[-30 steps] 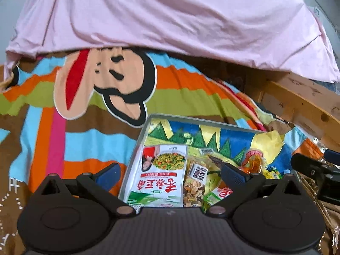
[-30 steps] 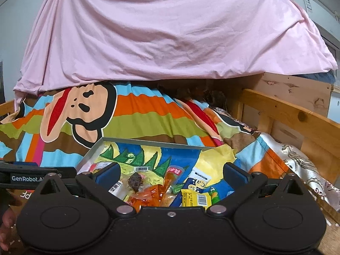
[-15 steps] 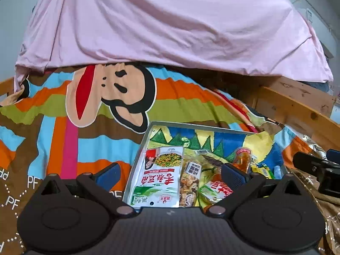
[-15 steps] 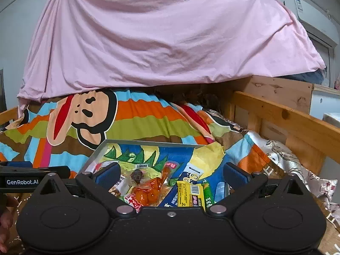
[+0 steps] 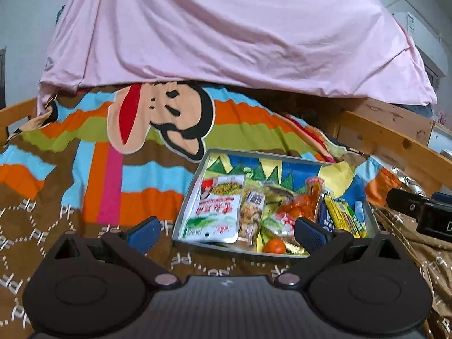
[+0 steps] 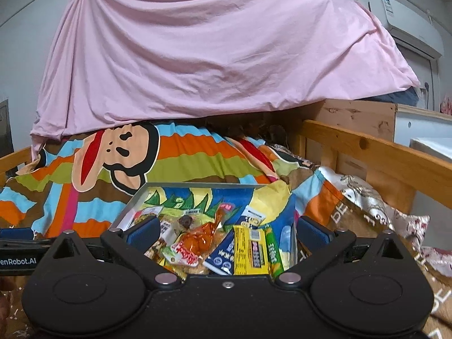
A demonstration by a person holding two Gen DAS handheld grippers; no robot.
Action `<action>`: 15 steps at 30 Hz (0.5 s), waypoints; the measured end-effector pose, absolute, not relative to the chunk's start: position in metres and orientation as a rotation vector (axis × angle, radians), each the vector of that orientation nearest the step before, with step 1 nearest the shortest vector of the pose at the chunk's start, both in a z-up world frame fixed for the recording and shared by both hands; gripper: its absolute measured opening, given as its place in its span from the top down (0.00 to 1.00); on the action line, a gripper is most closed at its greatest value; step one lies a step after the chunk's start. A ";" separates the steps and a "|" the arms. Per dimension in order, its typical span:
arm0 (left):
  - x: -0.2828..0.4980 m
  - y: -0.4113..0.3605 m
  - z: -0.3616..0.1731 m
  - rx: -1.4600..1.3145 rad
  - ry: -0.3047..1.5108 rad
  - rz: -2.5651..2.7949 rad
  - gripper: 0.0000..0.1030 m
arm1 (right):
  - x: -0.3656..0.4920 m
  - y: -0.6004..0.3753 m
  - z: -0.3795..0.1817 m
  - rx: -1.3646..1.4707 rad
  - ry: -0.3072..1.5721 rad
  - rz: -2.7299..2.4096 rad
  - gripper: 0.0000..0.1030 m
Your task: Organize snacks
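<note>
Snacks, a whole jumble of them, sit piled in the metal tray on the bed, right in front of both tools! The left tool hangs short of the tray's near rim, its blue-padded fingers spread wide and empty. The right tool is just as wide apart, nothing gripped, its fingers framing the heap from above.

My read: picking hasn't started, so the smart opening is a packet lying on top with a free edge. The white-and-green pouch on the tray's left side looks flat and slippery; pinch it across a sealed edge, not the slick face. The yellow bar packet and the green stick beside it are narrow and stiff-looking, easy to close on across their width. The orange clear-wrapped snack is lumpy and crinkly; it may drag neighbours along. A small round orange thing by the near rim would likely roll.

Beneath everything, the striped cartoon blanket is soft, so the tray may tip if pressed. Behind, a draped pink sheet and the wooden bed rail.
</note>
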State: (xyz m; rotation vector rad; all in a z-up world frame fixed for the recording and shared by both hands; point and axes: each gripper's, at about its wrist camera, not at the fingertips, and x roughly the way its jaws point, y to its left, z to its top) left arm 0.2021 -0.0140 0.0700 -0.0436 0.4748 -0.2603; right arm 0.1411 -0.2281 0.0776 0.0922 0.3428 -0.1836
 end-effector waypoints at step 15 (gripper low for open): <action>0.158 0.000 0.067 -0.088 0.501 -0.149 0.00 | 0.090 -0.220 0.087 0.128 0.309 -0.168 0.01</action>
